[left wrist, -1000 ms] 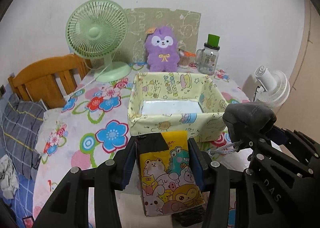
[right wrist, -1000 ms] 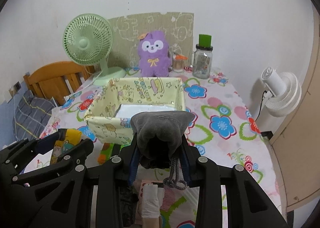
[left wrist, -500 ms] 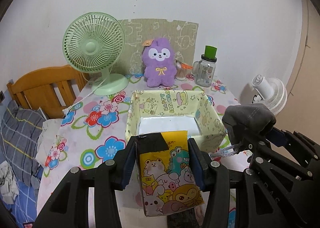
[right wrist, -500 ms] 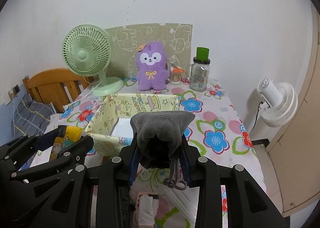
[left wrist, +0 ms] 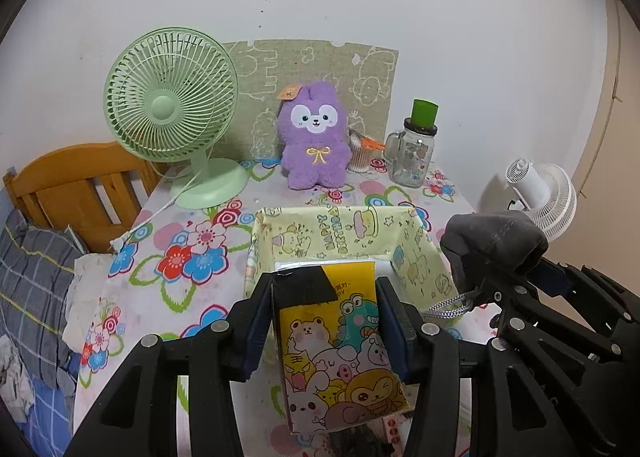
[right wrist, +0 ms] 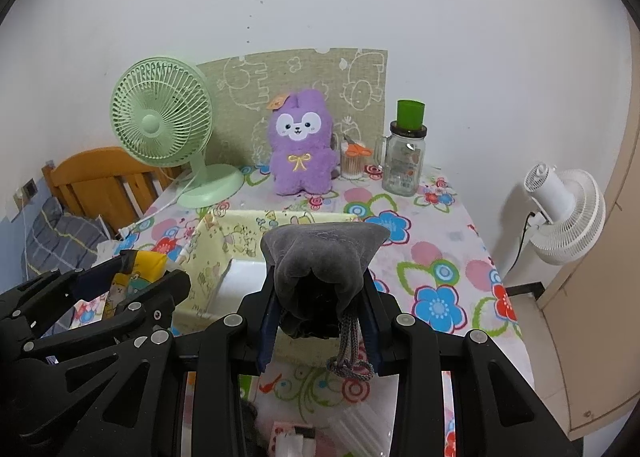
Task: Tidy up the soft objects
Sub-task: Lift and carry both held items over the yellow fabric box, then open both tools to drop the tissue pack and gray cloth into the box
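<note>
My left gripper is shut on a yellow cartoon-print packet and holds it above the table, just in front of the pale yellow fabric box. My right gripper is shut on a grey drawstring pouch, its cord hanging down, above the box's near right side. In the left wrist view the pouch shows at the right. In the right wrist view the packet shows at the left. The box's white bottom shows nothing inside.
A purple plush, a green fan, a glass jar with green lid and a cup of cotton swabs stand at the back of the floral table. A wooden chair is left, a white fan right.
Both grippers have pulled back and risen with their loads; the box and the back row now look farther away and lower in both views.
</note>
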Demonstrator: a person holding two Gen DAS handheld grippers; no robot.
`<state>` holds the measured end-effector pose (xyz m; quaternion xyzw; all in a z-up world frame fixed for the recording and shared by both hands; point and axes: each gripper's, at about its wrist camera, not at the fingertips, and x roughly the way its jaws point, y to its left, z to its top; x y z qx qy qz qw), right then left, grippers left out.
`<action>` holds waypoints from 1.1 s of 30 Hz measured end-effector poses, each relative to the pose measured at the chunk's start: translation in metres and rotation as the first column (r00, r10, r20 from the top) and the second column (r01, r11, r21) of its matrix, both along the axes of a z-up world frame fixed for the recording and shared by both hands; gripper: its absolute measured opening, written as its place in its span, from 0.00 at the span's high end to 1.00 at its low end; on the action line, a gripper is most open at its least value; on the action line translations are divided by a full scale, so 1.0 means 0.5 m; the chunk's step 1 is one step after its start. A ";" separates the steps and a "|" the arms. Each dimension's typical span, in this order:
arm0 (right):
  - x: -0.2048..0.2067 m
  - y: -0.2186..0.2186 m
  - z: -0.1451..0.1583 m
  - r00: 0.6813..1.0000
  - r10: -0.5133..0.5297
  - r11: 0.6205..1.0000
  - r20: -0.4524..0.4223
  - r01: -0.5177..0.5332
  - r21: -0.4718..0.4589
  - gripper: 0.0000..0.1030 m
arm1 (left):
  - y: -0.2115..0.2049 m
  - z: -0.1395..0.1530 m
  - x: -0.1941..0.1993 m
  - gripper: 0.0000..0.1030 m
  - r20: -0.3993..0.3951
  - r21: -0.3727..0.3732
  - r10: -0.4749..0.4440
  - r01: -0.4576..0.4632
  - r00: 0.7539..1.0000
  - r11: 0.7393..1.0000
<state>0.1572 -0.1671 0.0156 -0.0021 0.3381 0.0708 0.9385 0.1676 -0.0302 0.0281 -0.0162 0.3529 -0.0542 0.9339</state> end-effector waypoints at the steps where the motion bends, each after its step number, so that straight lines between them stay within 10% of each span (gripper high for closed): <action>1: 0.005 0.001 0.000 1.000 0.000 1.000 0.002 0.000 -0.002 0.62 | 0.001 -0.001 0.006 0.50 -0.002 -0.001 0.000 0.000 1.000 1.000; 33: 0.205 0.020 -0.084 0.997 -0.024 0.999 -0.080 0.026 0.030 0.62 | 0.001 -0.118 0.188 0.46 -0.166 0.007 0.008 -0.007 0.986 1.000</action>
